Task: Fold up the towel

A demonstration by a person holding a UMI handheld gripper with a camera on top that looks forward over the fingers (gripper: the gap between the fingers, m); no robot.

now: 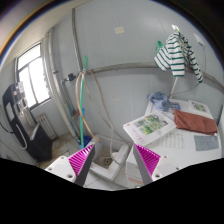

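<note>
My gripper (114, 162) points into the room, well short of the table (176, 140) at the right. Its two fingers with magenta pads (82, 160) stand wide apart and nothing is pressed between them. Only white angular surfaces show in the gap below. A reddish-brown folded cloth (195, 122) lies on the table, beyond the right finger. A green-and-white striped cloth (178, 55) hangs on the wall above the table.
An open book or printed sheets (150, 126) lie on the table's near corner, with a blue item (160, 100) behind. A window (35, 78) and a dark wall device (15, 105) are at the left. A green cord (83, 100) hangs ahead of the left finger.
</note>
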